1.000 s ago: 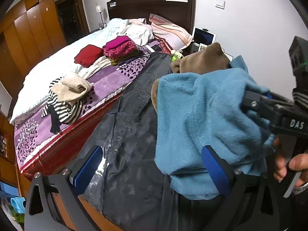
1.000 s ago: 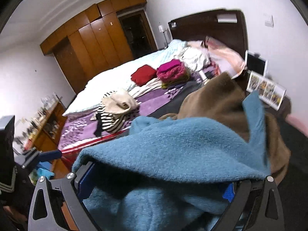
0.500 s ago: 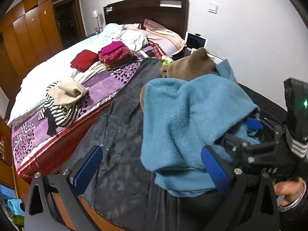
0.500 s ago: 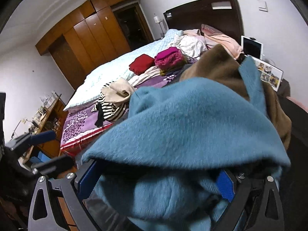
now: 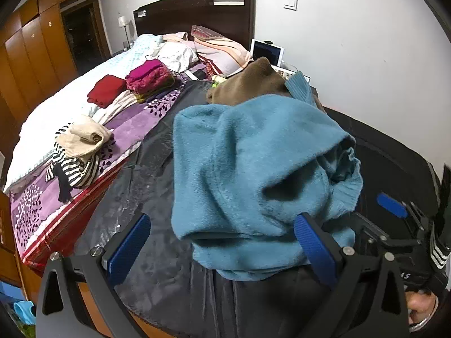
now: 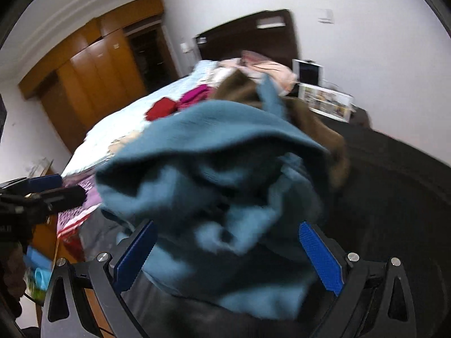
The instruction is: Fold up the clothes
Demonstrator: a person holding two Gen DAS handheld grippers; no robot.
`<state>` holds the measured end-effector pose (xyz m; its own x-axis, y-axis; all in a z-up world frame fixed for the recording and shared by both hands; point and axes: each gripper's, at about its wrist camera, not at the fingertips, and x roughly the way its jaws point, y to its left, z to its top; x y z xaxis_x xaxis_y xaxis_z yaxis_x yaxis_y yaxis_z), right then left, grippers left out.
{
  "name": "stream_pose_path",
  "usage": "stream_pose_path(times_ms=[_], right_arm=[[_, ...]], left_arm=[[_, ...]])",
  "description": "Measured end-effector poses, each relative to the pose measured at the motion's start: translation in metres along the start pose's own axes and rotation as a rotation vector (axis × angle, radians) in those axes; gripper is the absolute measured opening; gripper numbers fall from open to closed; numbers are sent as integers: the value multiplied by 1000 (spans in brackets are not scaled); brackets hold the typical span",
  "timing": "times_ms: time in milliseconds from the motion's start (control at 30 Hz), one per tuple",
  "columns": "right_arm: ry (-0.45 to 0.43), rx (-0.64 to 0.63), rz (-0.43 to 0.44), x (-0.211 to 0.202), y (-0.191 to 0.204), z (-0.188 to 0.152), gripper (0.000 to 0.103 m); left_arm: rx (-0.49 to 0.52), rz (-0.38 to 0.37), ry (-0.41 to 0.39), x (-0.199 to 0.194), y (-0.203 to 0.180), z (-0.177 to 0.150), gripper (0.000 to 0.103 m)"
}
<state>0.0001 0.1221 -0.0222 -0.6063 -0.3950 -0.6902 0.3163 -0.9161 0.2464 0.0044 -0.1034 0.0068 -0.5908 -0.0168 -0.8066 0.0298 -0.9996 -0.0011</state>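
Teal fleece sweater [image 5: 253, 169] lies bunched on a dark sheet [image 5: 146, 197] over the bed. Left gripper [image 5: 222, 242] and right gripper [image 6: 225, 250]: jaws spread wide, gripping nothing.

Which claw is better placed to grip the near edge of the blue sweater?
Probably the right claw: the blue sweater fills the gap between its open fingers. The left claw is open too, but the sweater sits toward its right finger only.

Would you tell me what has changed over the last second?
The right gripper carried the sweater's raised fold down toward the bed and drew back, open. The left gripper stayed open at its edge; the other clothes did not move.
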Motion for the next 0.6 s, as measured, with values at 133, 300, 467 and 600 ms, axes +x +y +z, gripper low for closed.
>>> stream_pose_path(times_ms=[133,300,467,600], right_arm=[[41,93,-64,-5,-32,-21,102],[76,143,-101,-6,-53,-35,102],[70,130,-115,-6,-57,-33,102],[74,127,-117,-1,-58,-29,102]], left_arm=[[2,-24,20,7,-8,0,102],[-16,-38,45,19,-15,5,102],[-67,-52,63,30,-10,16,102],[-86,-24,61,42,-5,26,102]])
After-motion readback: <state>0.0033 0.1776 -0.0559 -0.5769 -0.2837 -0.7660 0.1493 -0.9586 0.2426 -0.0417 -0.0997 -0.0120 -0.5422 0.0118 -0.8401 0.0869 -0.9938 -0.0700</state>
